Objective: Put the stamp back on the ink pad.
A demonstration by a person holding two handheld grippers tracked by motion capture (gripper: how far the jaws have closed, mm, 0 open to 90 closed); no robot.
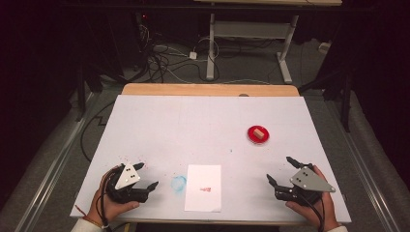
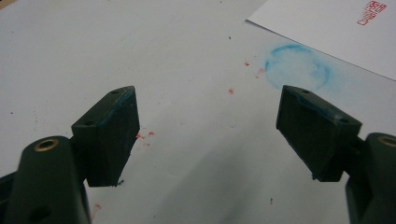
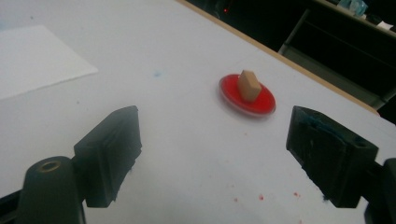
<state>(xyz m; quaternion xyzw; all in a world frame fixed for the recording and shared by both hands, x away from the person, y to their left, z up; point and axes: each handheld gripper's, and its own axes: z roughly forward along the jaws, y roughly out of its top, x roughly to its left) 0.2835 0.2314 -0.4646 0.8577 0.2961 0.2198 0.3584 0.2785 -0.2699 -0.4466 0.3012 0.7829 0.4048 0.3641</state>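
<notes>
A white sheet of paper [image 1: 203, 187] lies near the table's front edge, with a small red stamp mark [image 1: 205, 189] on it. A tan wooden stamp block [image 1: 258, 132] stands on a round red ink pad [image 1: 257, 135] to the right of centre; in the right gripper view the block [image 3: 248, 85] and pad [image 3: 247, 98] lie ahead of the jaws. My left gripper [image 1: 145, 175] rests at the front left, open and empty, jaws wide [image 2: 208, 135]. My right gripper [image 1: 282, 170] sits at the front right, also open and empty [image 3: 212, 156].
A pale blue ring-shaped smudge [image 1: 178, 183] marks the white table cover [image 1: 193, 125] just left of the paper. Small red ink specks [image 2: 230, 91] dot the surface near the left gripper. Beyond the table are desk legs and cables on the floor.
</notes>
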